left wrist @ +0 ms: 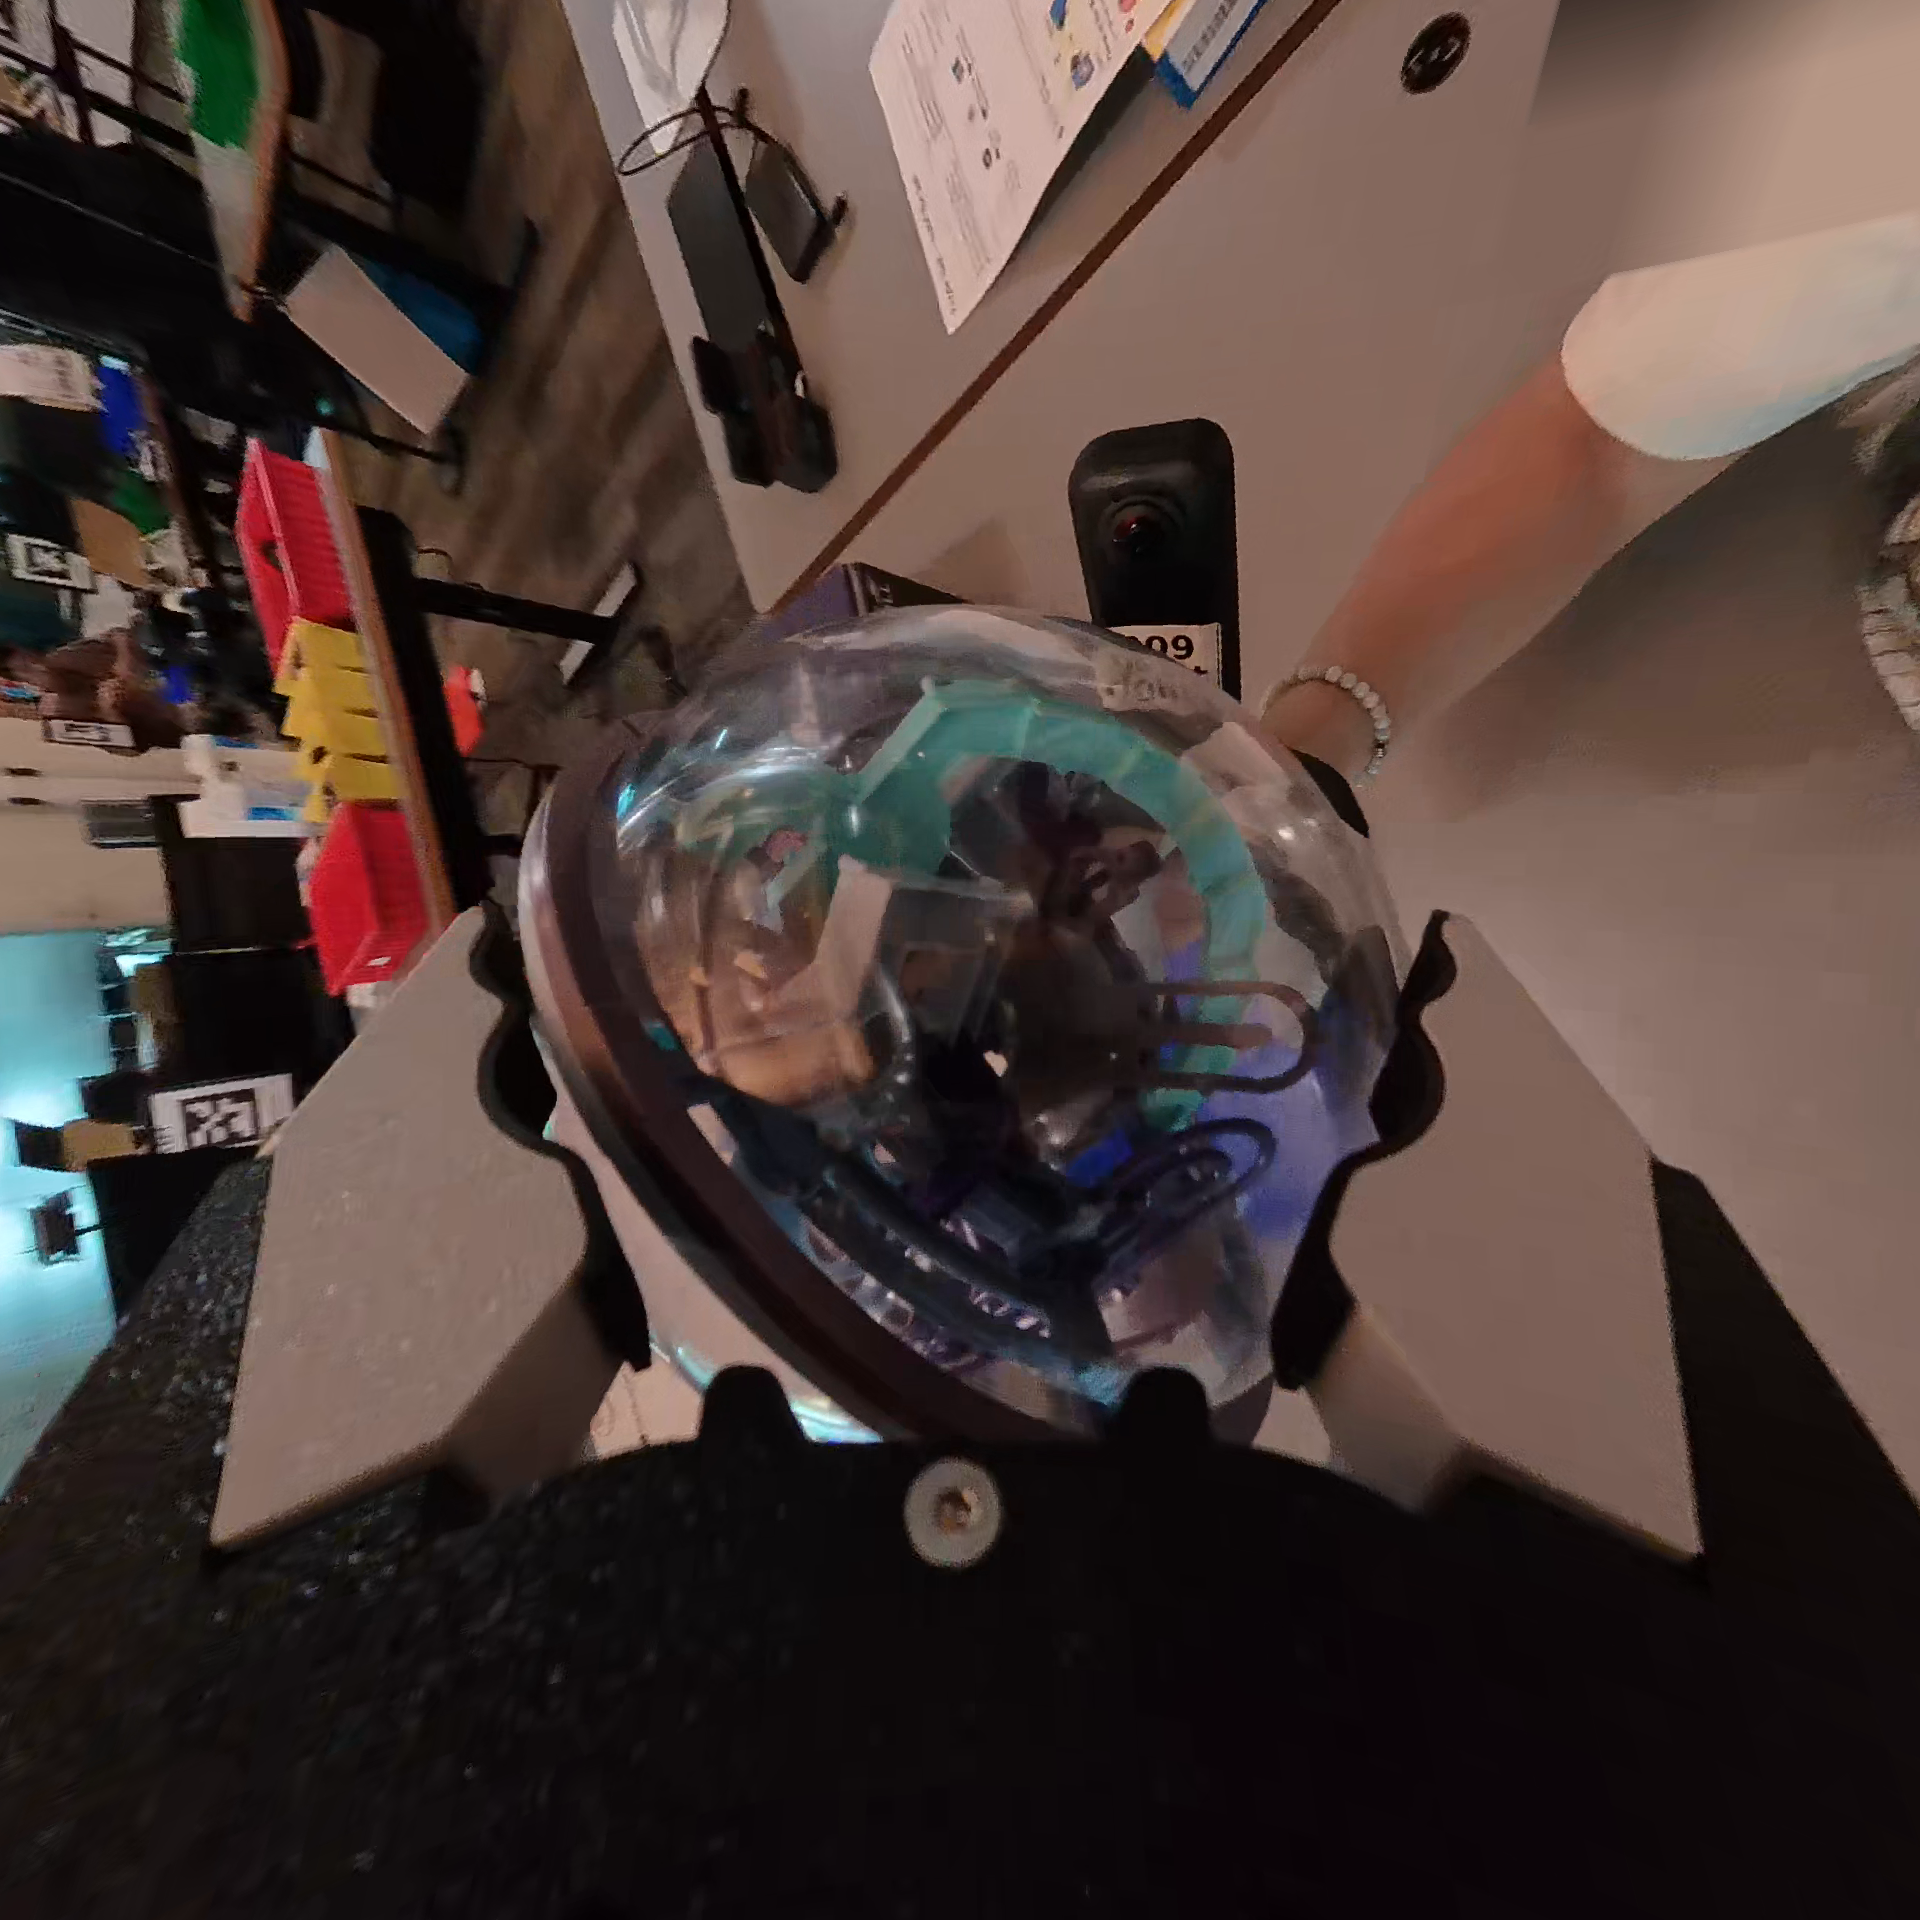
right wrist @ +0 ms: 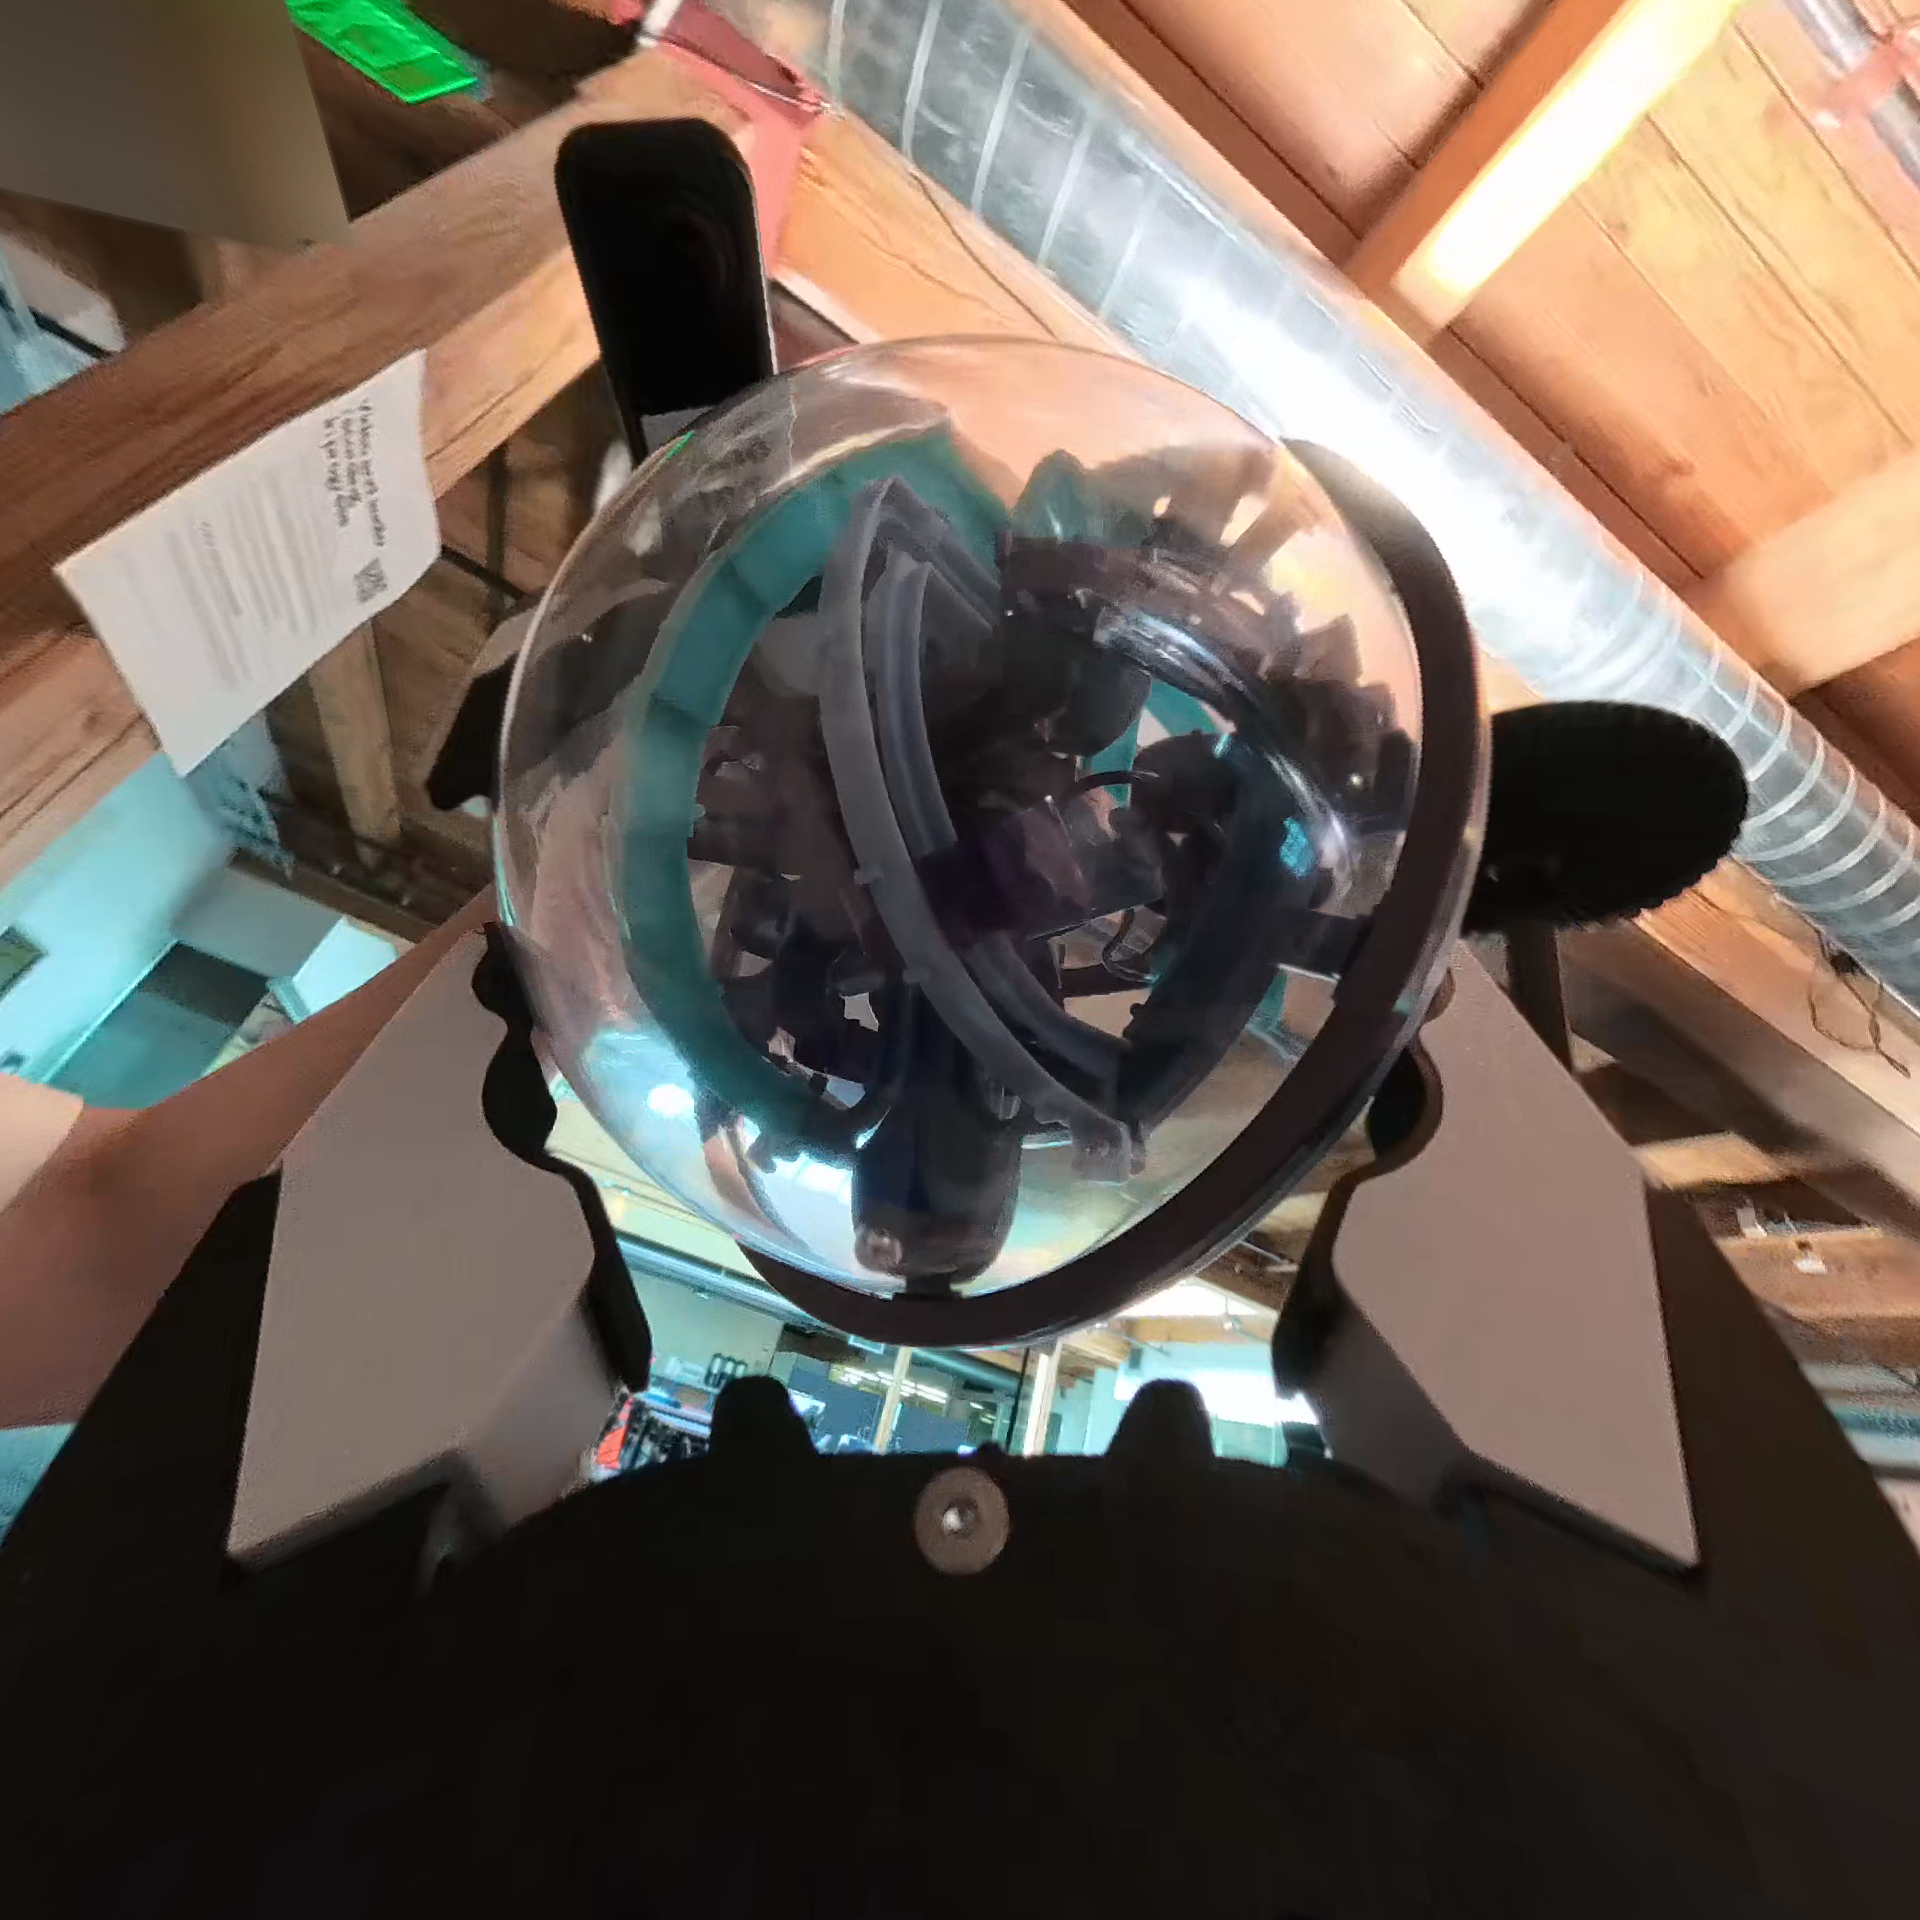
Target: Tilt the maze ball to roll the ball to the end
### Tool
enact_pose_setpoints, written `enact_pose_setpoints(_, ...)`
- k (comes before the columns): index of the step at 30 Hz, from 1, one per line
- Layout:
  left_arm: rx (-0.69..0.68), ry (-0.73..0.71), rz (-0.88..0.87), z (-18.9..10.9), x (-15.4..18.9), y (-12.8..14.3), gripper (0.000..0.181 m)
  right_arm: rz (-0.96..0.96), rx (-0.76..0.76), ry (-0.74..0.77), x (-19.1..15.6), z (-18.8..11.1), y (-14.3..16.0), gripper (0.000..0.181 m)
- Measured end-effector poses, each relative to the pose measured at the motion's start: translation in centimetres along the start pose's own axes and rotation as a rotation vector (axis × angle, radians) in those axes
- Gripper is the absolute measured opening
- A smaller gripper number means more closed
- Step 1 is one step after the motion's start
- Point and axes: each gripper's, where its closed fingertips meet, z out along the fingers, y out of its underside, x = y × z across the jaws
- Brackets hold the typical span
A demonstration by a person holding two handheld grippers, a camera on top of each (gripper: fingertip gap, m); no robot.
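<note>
The maze ball is up in the air, off any table, held between both of my tongs at once. The left tongs grip it from one side and the right tongs from the opposite side, each pair spread wide with its dark pads pressed against the clear shell. The dark equator ring runs at a slant across both views.

I judge this to be the middle of the tilting step: the sphere is lifted and angled, with the right wrist camera looking up at the ceiling beams and a silver duct, and the left looking down along a white table. I cannot pick out the little ball in either view; the inner tracks are too tangled and blurred. So I cannot say how far along the run it is.

The next move calls for small, slow turns of both wrists together, keeping the squeeze even so the smooth shell does not slip.

The left view shows the teal track arching near the top, a purple section lower down, the person's forearm with a bead bracelet, and a printed sheet on the table. The right view shows grey curved rails, a paper pinned to a beam, and the far gripper's black camera behind the sphere.
</note>
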Motion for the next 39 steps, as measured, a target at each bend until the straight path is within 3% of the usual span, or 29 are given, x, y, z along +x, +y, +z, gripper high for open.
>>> enact_pose_setpoints(14, 0.055, 0.069, -0.099, 0.8, 0.4, 2.1, 0.157, 0.069, -0.069, 0.077, 0.1, -1.1, 2.2, 0.158)
enact_pose_setpoints(24, 0.207, 0.145, -0.207, 1.7, 1.4, 4.3, 0.157, 0.1, -0.182, 0.177, -0.2, -2.7, 4.2, 0.158)
enact_pose_setpoints(39, 0.239, 0.226, -0.34, 2.4, 2.1, 6.2, 0.157, 0.207, -0.222, 0.271, -0.6, -3.8, 6.1, 0.157)
